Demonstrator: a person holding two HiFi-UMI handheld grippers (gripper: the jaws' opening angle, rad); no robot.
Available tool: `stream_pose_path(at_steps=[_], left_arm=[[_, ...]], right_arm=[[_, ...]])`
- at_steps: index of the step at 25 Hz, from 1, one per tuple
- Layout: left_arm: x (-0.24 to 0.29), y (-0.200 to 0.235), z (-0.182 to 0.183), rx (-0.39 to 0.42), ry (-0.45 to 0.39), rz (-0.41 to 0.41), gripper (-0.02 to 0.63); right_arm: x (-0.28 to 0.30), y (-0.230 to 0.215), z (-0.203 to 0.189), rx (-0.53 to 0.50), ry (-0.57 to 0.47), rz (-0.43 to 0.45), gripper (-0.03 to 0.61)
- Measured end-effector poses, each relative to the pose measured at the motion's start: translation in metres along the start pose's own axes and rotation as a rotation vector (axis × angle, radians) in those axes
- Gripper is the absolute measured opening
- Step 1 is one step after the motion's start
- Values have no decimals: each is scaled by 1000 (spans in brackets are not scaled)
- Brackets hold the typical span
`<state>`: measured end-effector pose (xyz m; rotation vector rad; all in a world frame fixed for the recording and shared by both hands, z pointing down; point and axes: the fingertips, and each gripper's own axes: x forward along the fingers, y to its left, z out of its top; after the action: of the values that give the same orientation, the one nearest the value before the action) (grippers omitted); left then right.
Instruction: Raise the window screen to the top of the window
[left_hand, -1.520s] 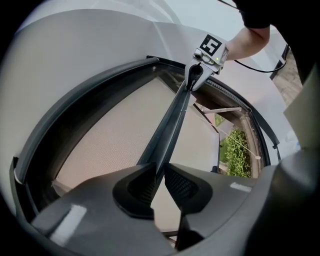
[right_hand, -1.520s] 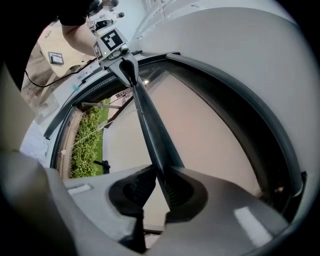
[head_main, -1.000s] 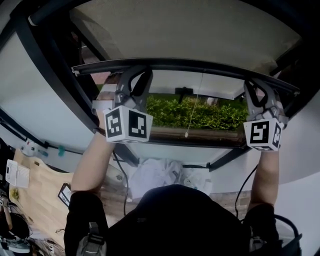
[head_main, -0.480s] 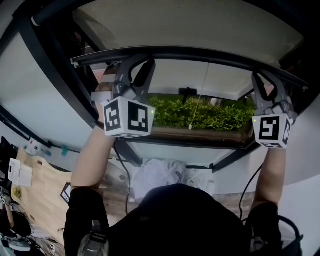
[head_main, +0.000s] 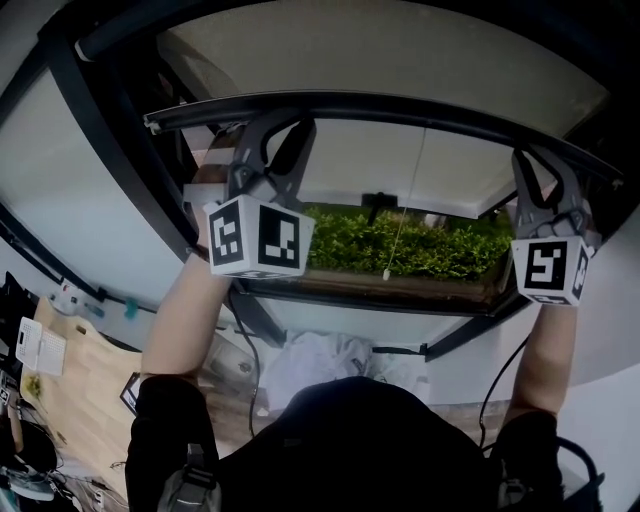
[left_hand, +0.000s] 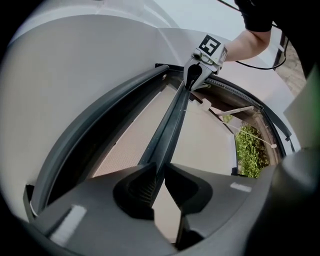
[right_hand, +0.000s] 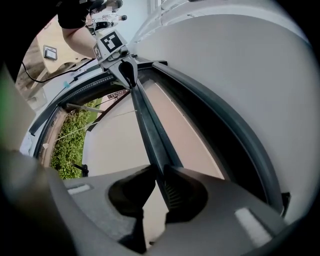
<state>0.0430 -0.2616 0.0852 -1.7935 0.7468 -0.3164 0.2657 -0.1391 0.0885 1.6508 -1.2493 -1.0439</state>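
Observation:
The window screen (head_main: 380, 50) is a beige mesh sheet with a dark bottom bar (head_main: 400, 108) running across the window. My left gripper (head_main: 268, 135) is shut on the bar near its left end, and my right gripper (head_main: 545, 170) is shut on it near the right end. In the left gripper view the bar (left_hand: 172, 125) runs from between my left gripper's (left_hand: 159, 177) jaws to the far right gripper (left_hand: 192, 75). The right gripper view mirrors this: the bar (right_hand: 150, 125) sits pinched in my right gripper (right_hand: 159, 182). A thin pull cord (head_main: 405, 210) hangs below the bar.
The dark window frame (head_main: 110, 150) stands at the left, and a green hedge (head_main: 400, 245) shows through the opening. Below the sill lie white cloth (head_main: 320, 355) and cables. A wooden desk (head_main: 60, 370) with small items sits at the lower left.
Both grippers have risen with the bar held between them. The gap under the screen is taller and more of the hedge shows.

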Motion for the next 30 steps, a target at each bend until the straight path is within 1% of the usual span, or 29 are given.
stream_pose_path(at_steps=[6, 10, 17, 21, 23, 28, 30], left_arm=[[0, 17, 6, 4, -9, 28, 57], [1, 28, 11, 16, -15, 44, 57], [3, 55, 23, 30, -23, 95, 57], [7, 69, 28, 35, -22, 115, 57], [9, 76, 31, 35, -25, 130, 58], [11, 81, 34, 43, -37, 155, 58], [9, 80, 33, 49, -37, 157, 58]], right_arm=[[1, -18, 8, -12, -21, -19, 52], [1, -30, 14, -29, -15, -41, 52], [2, -59, 26, -28, -66, -78, 54], [7, -74, 31, -12, -103, -79, 55], [9, -81, 33, -18, -105, -79, 55], [8, -86, 37, -36, -131, -101, 55], [7, -84, 37, -14, -141, -97, 57]])
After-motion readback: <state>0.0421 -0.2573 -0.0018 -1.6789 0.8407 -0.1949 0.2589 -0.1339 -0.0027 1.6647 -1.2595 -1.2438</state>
